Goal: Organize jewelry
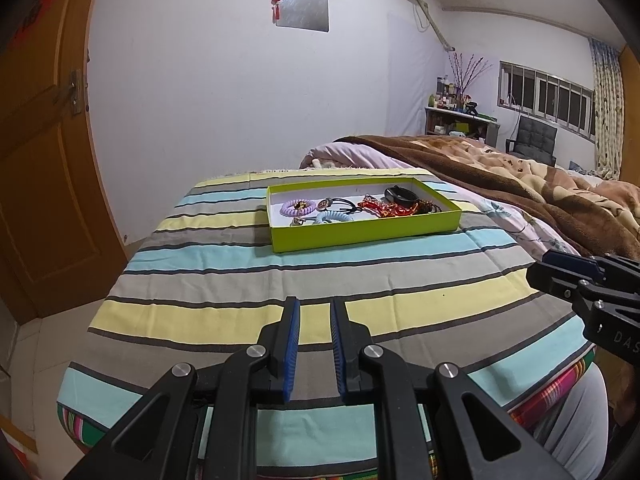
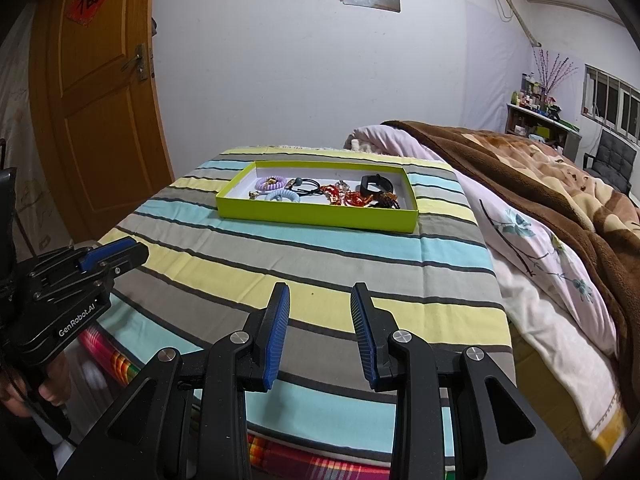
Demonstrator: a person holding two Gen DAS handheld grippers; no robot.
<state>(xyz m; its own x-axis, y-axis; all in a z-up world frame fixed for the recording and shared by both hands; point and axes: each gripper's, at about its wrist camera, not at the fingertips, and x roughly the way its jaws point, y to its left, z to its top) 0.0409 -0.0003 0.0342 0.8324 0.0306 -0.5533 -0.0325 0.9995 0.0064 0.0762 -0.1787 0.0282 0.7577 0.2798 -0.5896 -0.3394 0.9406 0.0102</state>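
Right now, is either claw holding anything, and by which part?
Nothing is held. The left claw and the right claw are both open over the striped cloth, short of the green tray of jewelry.

This is a bedroom in a home. A bed (image 2: 568,216) takes up the right side, covered with a brown blanket (image 2: 520,160) over a pale floral quilt (image 2: 532,256). A wooden door (image 2: 100,112) with a red paper character stuck on it stands at the left. Against the far wall, a shelf (image 1: 460,120) is crowded with bottles and a vase of branches, next to a dark chair (image 1: 534,140). A barred window (image 1: 544,98) with a patterned curtain (image 1: 608,112) runs along the right wall, and a red ornament (image 1: 276,2) hangs on the white wall.
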